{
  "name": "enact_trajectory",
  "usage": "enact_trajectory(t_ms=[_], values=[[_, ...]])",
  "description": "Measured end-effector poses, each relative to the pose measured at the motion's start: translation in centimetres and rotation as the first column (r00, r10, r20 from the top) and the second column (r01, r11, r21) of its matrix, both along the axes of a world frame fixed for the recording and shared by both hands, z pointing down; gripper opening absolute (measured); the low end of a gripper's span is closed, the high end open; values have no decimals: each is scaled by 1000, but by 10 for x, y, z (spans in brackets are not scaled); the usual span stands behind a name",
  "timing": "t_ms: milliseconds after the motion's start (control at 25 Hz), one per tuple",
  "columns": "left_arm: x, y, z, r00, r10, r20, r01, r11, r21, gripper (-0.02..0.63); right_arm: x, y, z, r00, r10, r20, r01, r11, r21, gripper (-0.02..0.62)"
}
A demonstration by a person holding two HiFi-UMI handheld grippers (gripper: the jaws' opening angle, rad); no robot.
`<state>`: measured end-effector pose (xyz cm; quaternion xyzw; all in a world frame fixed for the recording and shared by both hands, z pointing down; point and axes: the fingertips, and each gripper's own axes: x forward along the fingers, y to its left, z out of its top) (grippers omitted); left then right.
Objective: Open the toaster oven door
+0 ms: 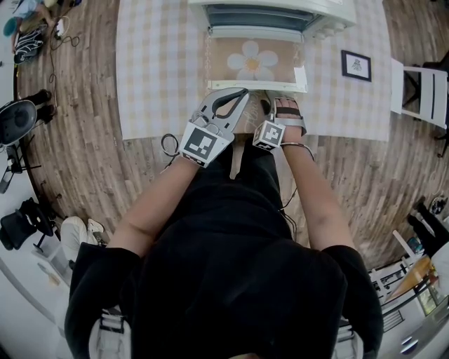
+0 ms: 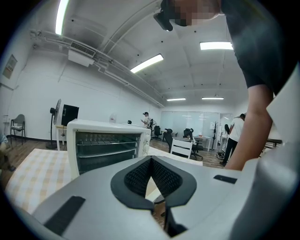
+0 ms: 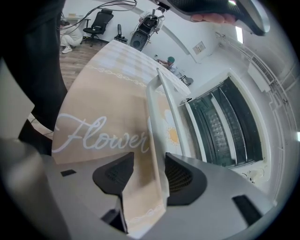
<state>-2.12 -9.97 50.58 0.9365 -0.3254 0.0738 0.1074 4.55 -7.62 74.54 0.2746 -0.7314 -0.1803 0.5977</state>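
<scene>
- The head camera sat high above the person and looked steeply down. It took in the desk (image 1: 161, 70), with the toaster oven (image 1: 273, 14) at its far edge and the lowered door (image 1: 256, 62) nearer. The left claw (image 1: 238, 95) and the right claw (image 1: 283, 102) lay below it.
- The left claw's camera rode low behind its jaws and faced almost level across the desk. The oven's front stood near, left of centre, with the room far behind.
- The right claw's camera tipped downward and sat very close to the door's edge. It looked along the door into the oven's cavity at right.
- All three views shared the oven. The head view and the right claw's view also shared the door.
</scene>
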Motion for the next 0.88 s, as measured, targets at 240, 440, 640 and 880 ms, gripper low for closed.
enact_trajectory(t_ms=[240, 440, 640, 880], values=[[-2, 10, 0, 1000, 4, 2, -4, 999, 45, 14, 1, 15, 4, 1000, 15, 3, -14, 1000, -25, 210], [-3, 11, -2, 1000, -8, -6, 8, 1000, -6, 12, -1, 17, -2, 1000, 16, 14, -16, 999, -34, 213], [-2, -27, -8, 1000, -7, -6, 7, 999, 40, 12, -3, -9, -11, 1000, -3, 29, 5, 998, -58, 212], [-1, -1, -14, 1000, -9, -5, 9, 999, 34, 14, -7, 18, -32, 996, 10, 83, -5, 999, -52, 212]])
